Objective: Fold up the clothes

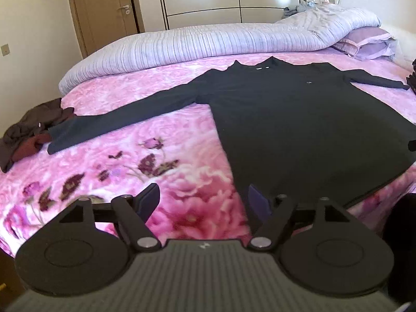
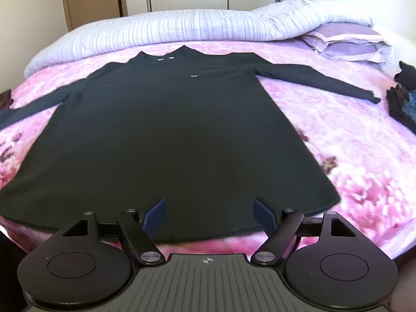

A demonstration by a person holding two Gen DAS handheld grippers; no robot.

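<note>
Black shirt (image 2: 166, 130) flat beyond both empty, wide-open claws, left claw (image 1: 204, 200) and right claw (image 2: 209, 214)

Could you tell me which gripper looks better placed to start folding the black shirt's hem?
Probably the right gripper: its open fingers sit over the black shirt hem, while the left gripper hovers beside it.

- One black top (image 2: 166, 119), spread flat on the bed, with two sleeves out to the sides.
- Two small white tags at its collar; one small mark on the chest.
- One bed (image 1: 135, 140) with a pink floral cover.
- One rolled quilt (image 1: 197, 44).
- One pillow (image 2: 348, 44).
- Two clothes piles: one dark brown-red (image 1: 28, 132), one dark (image 2: 403, 101).
- One door (image 1: 104, 7).
- Two claws: left (image 1: 202, 202), right (image 2: 209, 214), each with two fingers spread apart.
</note>
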